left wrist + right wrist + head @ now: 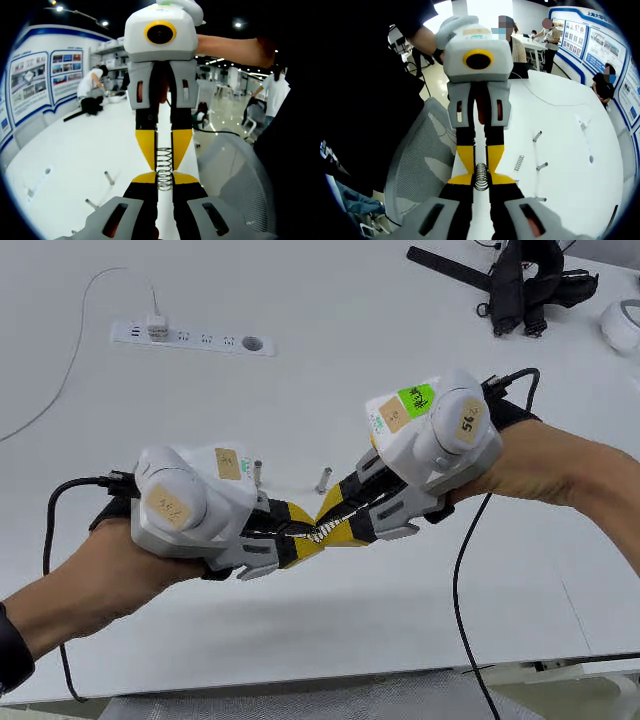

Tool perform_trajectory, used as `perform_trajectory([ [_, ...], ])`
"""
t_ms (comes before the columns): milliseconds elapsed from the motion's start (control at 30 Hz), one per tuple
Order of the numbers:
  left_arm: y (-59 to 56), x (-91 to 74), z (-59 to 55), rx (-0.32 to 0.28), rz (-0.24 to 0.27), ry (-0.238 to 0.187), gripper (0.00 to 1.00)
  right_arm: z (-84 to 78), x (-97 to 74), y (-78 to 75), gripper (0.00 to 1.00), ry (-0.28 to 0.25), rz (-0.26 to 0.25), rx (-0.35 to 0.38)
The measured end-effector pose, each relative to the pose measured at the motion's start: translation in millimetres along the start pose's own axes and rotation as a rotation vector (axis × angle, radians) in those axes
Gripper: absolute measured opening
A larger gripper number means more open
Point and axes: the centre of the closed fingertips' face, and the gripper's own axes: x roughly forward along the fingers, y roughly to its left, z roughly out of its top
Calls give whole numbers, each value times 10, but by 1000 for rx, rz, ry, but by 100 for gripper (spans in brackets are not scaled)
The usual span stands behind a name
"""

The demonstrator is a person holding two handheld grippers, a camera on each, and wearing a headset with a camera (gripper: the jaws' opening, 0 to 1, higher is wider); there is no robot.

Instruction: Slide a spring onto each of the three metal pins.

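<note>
My two grippers meet tip to tip above the white table (330,360). Between their yellow-and-black jaws runs a small metal spring (320,533). The left gripper (300,542) comes in from the left and the right gripper (338,525) from the right. In the left gripper view the spring (164,167) spans from my own jaws up into the other gripper's jaws. The right gripper view looks along the same spring (481,176), end-on. Both grippers are shut on it. Two upright metal pins (258,472) (323,480) stand just behind the jaws. A second spring (519,162) lies loose beside the pins (542,166).
A white power strip (190,338) with a plugged-in adapter lies at the back left. Black straps and gear (530,285) sit at the back right. A grey mesh chair (425,150) stands against the table's near edge. People work in the room beyond.
</note>
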Motion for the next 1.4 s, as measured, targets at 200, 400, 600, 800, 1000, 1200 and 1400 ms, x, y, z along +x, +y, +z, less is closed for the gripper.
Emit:
perform_trajectory([
  [200,14,-20,18,-12,-1,-12,9,17,-15,-21,12,-13,-7,-4],
  [400,7,-12,18,-18,-2,-23,10,22,-21,-4,12,-14,-2,-15],
  [600,-3,9,-27,-19,-2,-12,12,16,18,11,12,-13,0,-4],
  [800,9,-26,-151,-73,22,-6,18,25,65,-8,12,-23,3,24],
  [1000,68,-95,-423,-140,82,15,22,-60,122,-36,12,-3,-3,43],
  [1200,168,-222,-665,-200,153,26,26,-184,194,-143,12,11,-44,93],
  [1400,280,-334,-879,-243,223,50,31,-352,270,-285,12,46,-84,133],
])
